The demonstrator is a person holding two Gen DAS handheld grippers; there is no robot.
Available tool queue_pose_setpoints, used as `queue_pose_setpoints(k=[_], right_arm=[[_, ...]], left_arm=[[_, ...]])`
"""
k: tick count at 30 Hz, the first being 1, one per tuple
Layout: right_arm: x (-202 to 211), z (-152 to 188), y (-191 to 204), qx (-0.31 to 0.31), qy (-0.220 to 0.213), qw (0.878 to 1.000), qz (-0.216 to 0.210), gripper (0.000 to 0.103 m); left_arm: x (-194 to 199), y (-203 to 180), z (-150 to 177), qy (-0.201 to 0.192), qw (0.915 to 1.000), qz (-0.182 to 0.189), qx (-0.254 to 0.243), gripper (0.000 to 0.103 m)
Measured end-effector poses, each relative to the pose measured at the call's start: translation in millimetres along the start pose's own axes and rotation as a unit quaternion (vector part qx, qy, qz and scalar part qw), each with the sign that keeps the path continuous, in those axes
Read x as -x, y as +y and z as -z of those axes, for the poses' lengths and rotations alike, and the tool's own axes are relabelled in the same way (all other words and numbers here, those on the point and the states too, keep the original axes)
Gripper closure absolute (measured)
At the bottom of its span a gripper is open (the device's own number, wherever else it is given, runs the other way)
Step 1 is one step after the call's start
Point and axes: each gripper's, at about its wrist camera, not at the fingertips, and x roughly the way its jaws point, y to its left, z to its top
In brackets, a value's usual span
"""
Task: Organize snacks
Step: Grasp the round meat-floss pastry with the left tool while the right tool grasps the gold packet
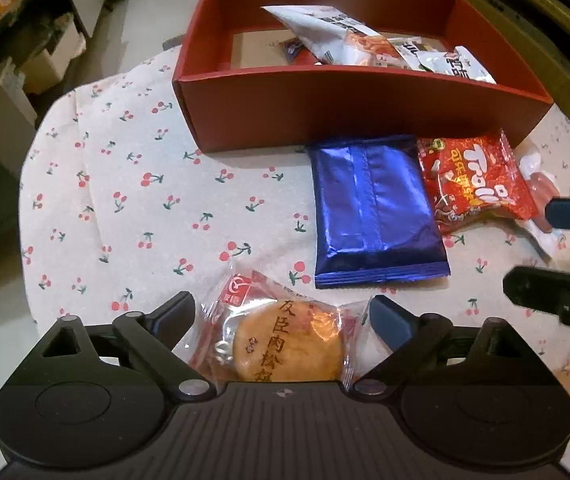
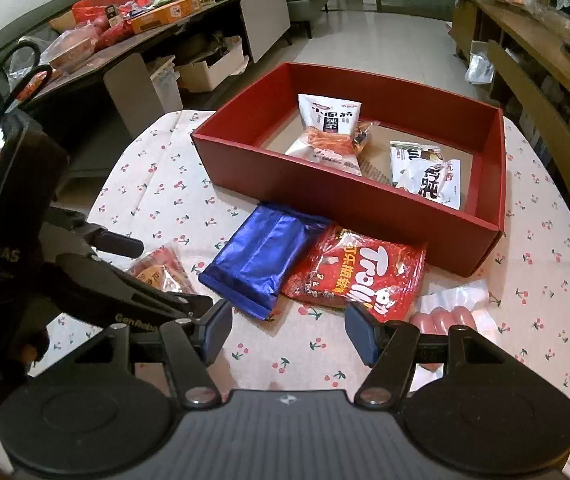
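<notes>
A red box [image 1: 325, 108] [image 2: 349, 204] stands on the cherry-print cloth and holds several white snack packs [image 1: 325, 32] [image 2: 331, 128]. In front of it lie a blue foil pack [image 1: 373, 208] [image 2: 261, 260], a red Trolli bag [image 1: 473, 180] [image 2: 361, 276] and a clear sausage pack [image 2: 449, 312]. My left gripper [image 1: 281, 316] is open with its fingers on either side of a wrapped round cake [image 1: 285, 344], not closed on it. My right gripper [image 2: 289, 332] is open and empty, low over the cloth just before the blue pack and the Trolli bag.
The table is round, with its edge near on the left [image 1: 29, 200]. A long side table [image 2: 125, 28] loaded with boxes and bags stands far left. A wooden bench [image 2: 545, 92] runs along the right. My left gripper shows at the left of the right wrist view [image 2: 125, 280].
</notes>
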Motion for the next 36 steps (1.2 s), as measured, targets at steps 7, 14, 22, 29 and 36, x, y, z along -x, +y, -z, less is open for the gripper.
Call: queue_pose_setpoints(k=[7, 14, 22, 29, 36], right_arm=[[-2.3, 0.2, 0.1, 0.001, 0.005, 1.0, -0.002, 0.028], [6.1, 5.0, -1.2, 0.0, 0.001, 1.0, 0.005, 0.028], [13.2, 41.8, 11.6, 0.046, 0.046, 0.998, -0.005, 0.028], [22.0, 69.6, 32.3, 0.121, 0.059, 0.991, -0.021, 0.028], [22.2, 97.0, 73.9, 0.356, 0.092, 0.929, -0.03, 0.028]], left_arm=[[-8.6, -6.0, 6.6, 0.012, 0.9996, 0.002, -0.024, 0.005], [4.4, -8.2, 14.6, 0.008, 1.0, 0.004, -0.001, 0.025], [20.0, -7.5, 16.8, -0.008, 0.9998, 0.016, 0.009, 0.038], [23.1, -8.3, 17.8, -0.009, 0.9994, 0.031, 0.011, 0.039], [24.9, -6.0, 18.8, -0.007, 0.9985, 0.051, 0.016, 0.039]])
